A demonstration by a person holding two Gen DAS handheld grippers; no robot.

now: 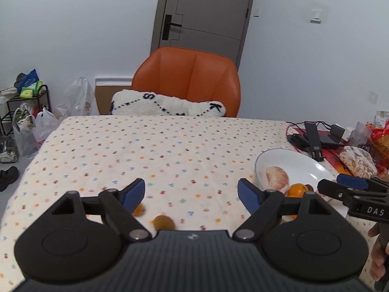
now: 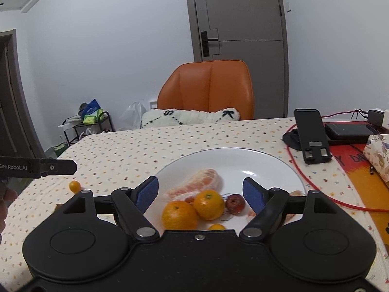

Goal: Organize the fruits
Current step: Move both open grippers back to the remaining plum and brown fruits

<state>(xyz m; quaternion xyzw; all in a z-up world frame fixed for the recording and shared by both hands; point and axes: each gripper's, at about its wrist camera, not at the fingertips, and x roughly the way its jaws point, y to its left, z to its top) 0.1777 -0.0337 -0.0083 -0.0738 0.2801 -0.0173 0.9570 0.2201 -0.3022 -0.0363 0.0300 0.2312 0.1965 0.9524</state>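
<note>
Hovering over the near edge of the white plate [image 2: 267, 168], the right gripper [image 2: 200, 193] has its jaws spread wide, holding nothing. On the plate, two oranges [image 2: 179, 215] lie touching, a small red fruit [image 2: 234, 203] just beside them, and peeled segments [image 2: 201, 182] behind. Left of the plate, the left gripper [image 1: 191, 193] is likewise wide open and empty above a kiwi [image 1: 163, 222] and small orange fruit [image 1: 137, 209] on the tabletop [image 1: 145, 150]. Beyond stands an orange chair [image 1: 187, 80].
</note>
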